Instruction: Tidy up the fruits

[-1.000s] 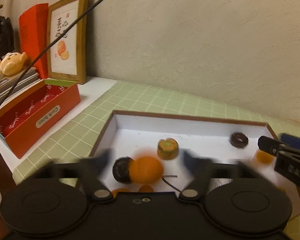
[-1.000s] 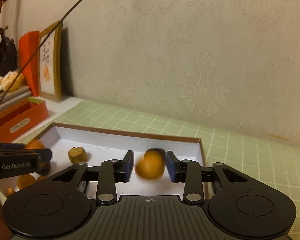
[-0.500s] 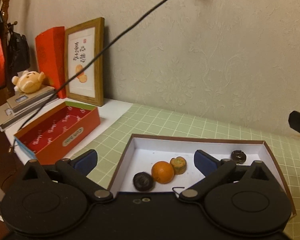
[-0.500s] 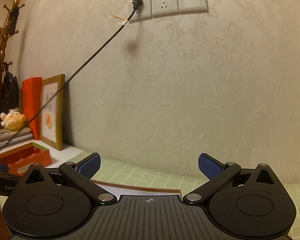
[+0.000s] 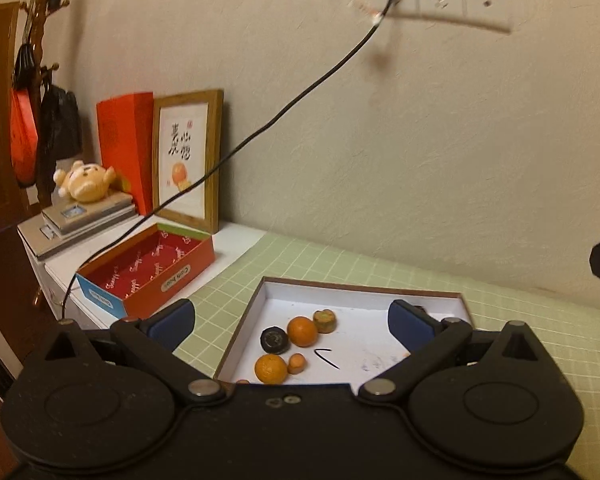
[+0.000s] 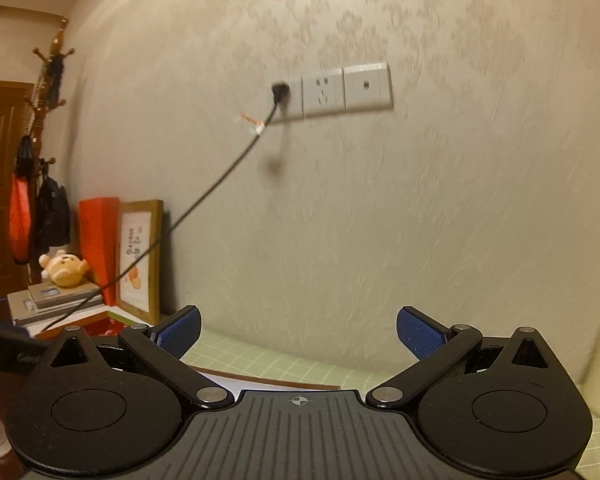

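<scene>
— Hanging above the tray (image 5: 240,330), the left gripper (image 5: 292,320) is gaping wide with nothing between its blue pads (image 5: 172,318). Are you seeing the fruit?

— Yes, it is all sitting inside the white tray, toward its left side. One orange (image 5: 302,331) is lying between a dark round piece (image 5: 275,340) and a brownish-green piece (image 5: 325,320), touching or almost touching both. A second orange (image 5: 271,368) is sitting nearer the camera, with a small orange piece (image 5: 297,363) just beside it on the right.

— And the right gripper (image 6: 298,332)?

— It is also spread wide and gripping nothing. It is pointing mostly at the wall, where a black cable (image 6: 220,176) is plugged into the outlet strip (image 6: 332,94); only the tray's far brown edge (image 6: 260,378) is showing over its body.

— Anything beside the tray?

— A red box (image 5: 152,268) is standing open on the left, off the green checked mat (image 5: 340,264), with a framed picture (image 5: 186,160) leaning on the wall behind it.
</scene>
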Tool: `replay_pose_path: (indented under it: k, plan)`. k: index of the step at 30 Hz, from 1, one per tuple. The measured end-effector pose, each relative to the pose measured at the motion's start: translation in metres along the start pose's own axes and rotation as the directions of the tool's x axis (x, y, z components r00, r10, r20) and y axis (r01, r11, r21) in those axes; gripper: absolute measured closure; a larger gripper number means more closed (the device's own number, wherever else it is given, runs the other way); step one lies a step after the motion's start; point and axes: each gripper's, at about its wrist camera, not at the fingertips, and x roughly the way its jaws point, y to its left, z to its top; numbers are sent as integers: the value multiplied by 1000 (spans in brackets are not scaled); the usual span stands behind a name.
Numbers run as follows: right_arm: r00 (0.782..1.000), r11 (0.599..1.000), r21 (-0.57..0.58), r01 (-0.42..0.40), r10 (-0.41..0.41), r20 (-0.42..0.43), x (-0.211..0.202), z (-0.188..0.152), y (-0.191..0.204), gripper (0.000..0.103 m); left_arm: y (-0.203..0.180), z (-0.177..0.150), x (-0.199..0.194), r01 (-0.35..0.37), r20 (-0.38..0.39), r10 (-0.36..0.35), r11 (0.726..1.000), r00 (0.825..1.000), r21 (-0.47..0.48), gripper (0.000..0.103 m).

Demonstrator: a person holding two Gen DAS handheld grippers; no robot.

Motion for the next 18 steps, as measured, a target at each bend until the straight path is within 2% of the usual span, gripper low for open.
replay_pose_path:
  k: [8,18]
  plan:
    - [1000,1000,3,10,-10,15,-59,-1,2,0,-14,-9,-43,74,11,-74,997,997,18,6]
    - [1000,1000,11,16,-17,25,-75,1,2,0,-25,-18,-54,117,-6,-117,992,993,39,6]
